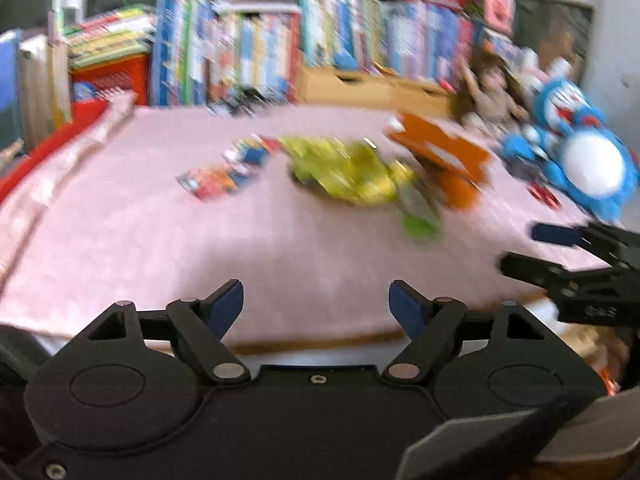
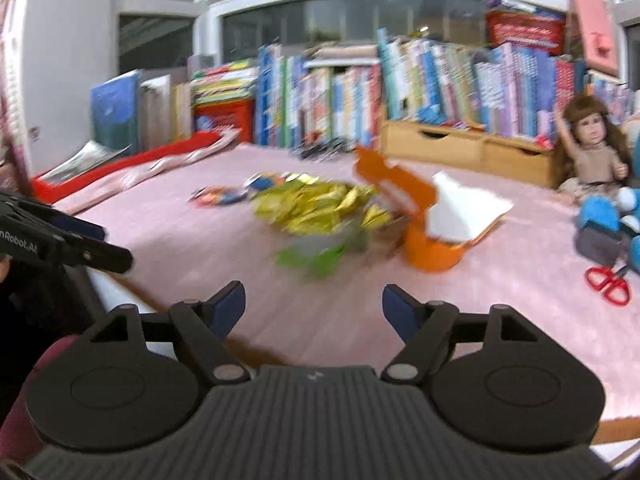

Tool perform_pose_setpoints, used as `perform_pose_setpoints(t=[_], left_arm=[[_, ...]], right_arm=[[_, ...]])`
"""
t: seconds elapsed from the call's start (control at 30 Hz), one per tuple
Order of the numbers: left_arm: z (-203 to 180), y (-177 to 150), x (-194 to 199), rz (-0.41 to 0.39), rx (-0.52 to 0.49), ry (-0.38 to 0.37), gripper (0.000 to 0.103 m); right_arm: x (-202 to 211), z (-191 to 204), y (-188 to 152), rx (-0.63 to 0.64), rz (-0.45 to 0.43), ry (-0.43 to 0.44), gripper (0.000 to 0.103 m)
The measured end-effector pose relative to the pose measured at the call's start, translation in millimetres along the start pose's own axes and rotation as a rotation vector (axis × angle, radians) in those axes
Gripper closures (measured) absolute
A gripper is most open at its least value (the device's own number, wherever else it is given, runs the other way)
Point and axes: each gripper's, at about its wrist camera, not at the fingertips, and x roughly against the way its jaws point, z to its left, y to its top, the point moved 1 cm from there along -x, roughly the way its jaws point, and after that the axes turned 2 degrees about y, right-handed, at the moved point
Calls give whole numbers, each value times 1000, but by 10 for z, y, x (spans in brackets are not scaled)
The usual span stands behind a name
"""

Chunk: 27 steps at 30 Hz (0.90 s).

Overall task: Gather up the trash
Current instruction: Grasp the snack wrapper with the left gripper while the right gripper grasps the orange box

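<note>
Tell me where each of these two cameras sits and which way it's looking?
Left wrist: sits on the left hand-held gripper, open, facing the pink table; the right hand-held gripper shows at right.
Right wrist: sits on the right hand-held gripper, open, facing likewise.
Both share the yellow wrappers, orange box and books.

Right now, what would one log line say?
left tongs: open, empty | right tongs: open, empty | yellow wrappers, orange box: on pink cloth, untouched

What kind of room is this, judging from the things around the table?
Probably a child's room or playroom at home. A long row of children's books stands behind the pink-covered table, and a doll and a blue plush toy sit at its edge.
</note>
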Motion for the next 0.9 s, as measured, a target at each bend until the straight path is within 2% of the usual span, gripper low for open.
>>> perform_pose_setpoints(t=[0.13,0.23,0.33,0.5,0.7,0.9], left_arm=[[200,170,-203,-93,37,101,22],[416,272,-403,-139,133,138,21],[663,394,-654,-128,246,140,21],[956,556,-1009,-128,356,187,21],[1156,682,-1385,-91,445,226,21],[1253,738,-1694,-56,500,227,24]], right_arm=[[-148,-102,78,-12,-45,-64,13],[-293,-164,158,-16,-72,-102,12],[-440,-213,248,-10,-107,-147,12],[-726,-258,359,47,-118,-207,11],[-1161,-190,414,204,-58,-302,11],[-1482,-155,416,269,16,-321,14]])
